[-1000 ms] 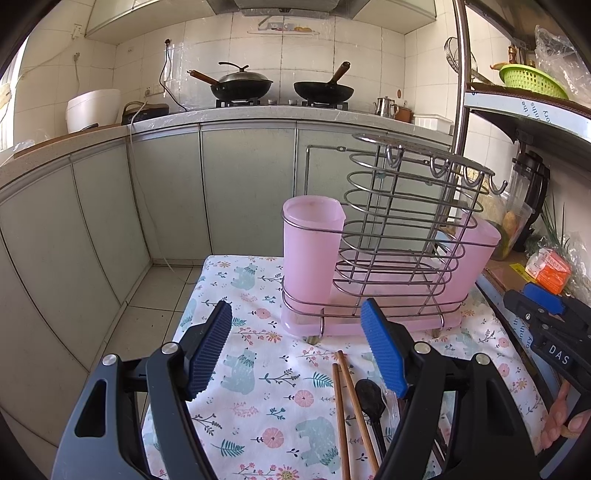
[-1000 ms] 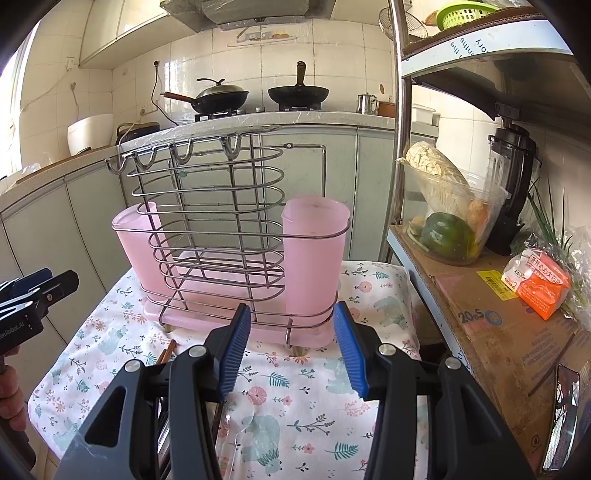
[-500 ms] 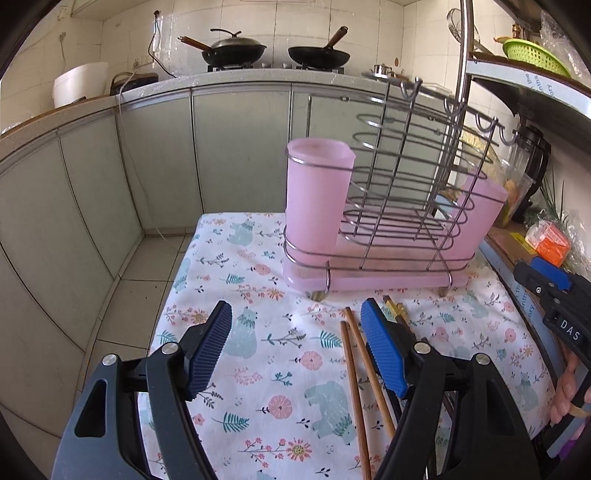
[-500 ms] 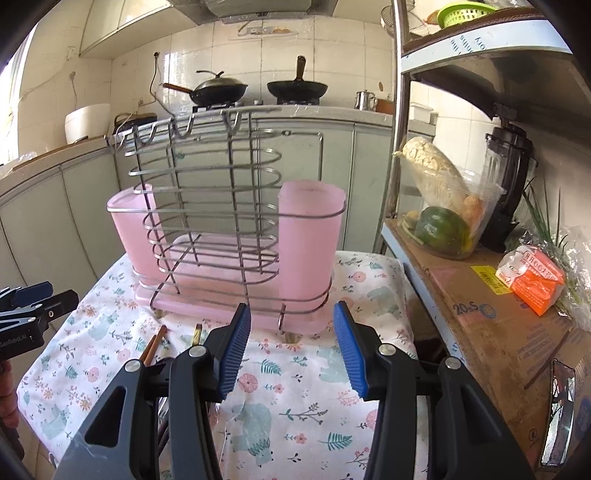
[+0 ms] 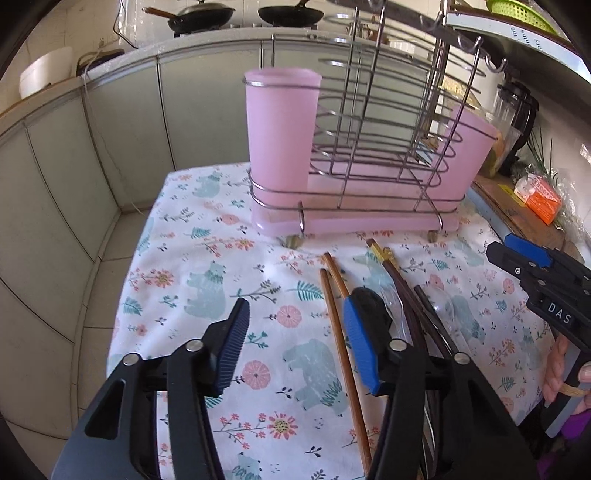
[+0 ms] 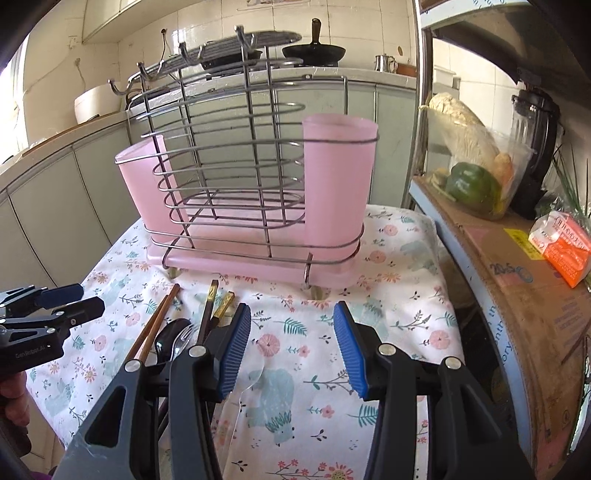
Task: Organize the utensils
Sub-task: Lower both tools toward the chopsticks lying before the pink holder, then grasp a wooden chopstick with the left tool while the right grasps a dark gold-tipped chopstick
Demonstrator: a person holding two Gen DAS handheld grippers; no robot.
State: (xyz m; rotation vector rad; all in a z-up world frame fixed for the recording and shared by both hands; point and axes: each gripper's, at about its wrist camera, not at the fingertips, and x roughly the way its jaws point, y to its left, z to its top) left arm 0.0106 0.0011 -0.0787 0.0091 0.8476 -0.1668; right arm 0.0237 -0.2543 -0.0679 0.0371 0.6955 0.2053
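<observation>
A wire rack with pink cups stands at the back of the floral cloth; it also shows in the right wrist view. Loose utensils lie in front of it: brown chopsticks, dark chopsticks, a black spoon and a clear plastic fork. My left gripper is open and empty, just left of the brown chopsticks. My right gripper is open and empty above the cloth, right of the utensils.
A cardboard box with an orange packet and a bag of vegetables stands to the right. Cabinets and floor lie beyond the cloth's left edge. Pans sit on the far stove.
Both grippers have tilted downward and drawn back, so the utensils on the cloth now show more fully. Both stay open and empty.
</observation>
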